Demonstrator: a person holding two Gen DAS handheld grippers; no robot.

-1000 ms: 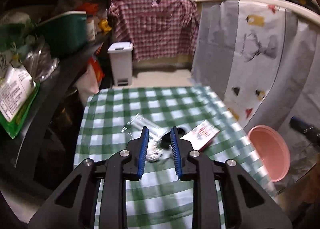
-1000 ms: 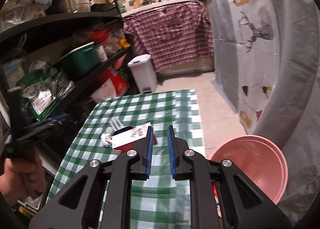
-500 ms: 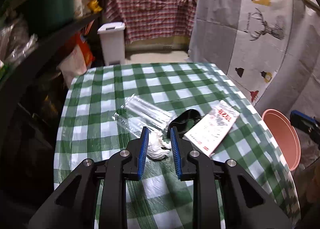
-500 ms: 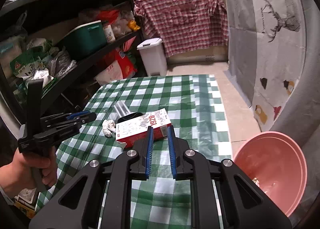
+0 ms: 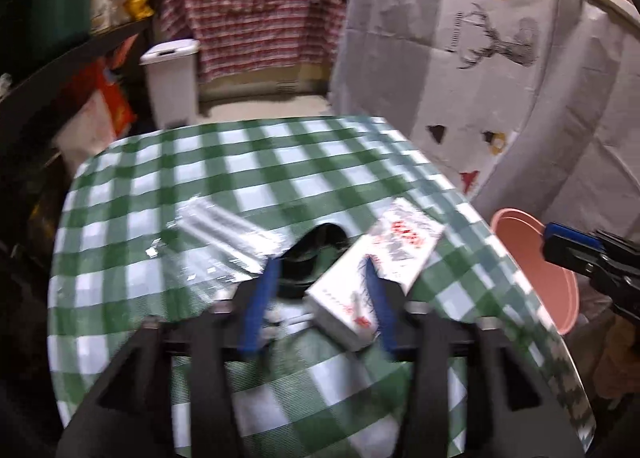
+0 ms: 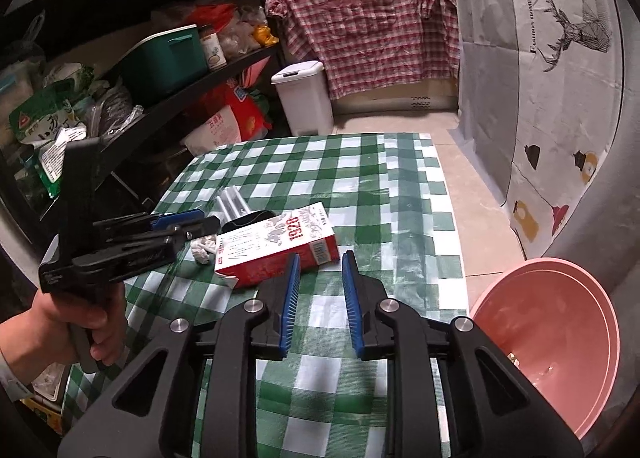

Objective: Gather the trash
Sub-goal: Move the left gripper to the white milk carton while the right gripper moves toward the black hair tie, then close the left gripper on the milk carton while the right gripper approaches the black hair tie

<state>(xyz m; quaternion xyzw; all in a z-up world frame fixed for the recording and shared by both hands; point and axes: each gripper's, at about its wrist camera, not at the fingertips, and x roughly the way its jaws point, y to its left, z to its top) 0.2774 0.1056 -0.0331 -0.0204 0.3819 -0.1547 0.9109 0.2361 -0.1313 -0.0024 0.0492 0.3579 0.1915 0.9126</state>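
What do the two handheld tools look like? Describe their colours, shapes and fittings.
The right tool and the left tool match: black angular plastic frames with triangular cut-outs, silver round bolts at the pivots, and two flat fingers faced with ribbed blue pads. The left one has a black pistol-style handle, seen from the right wrist camera.

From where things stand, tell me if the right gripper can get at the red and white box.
Probably yes. The right gripper has its jaws opening with nothing between them, and the box lies flat on the checked tablecloth just ahead. The left gripper hovers at the box's far side, near the crumpled tissue.
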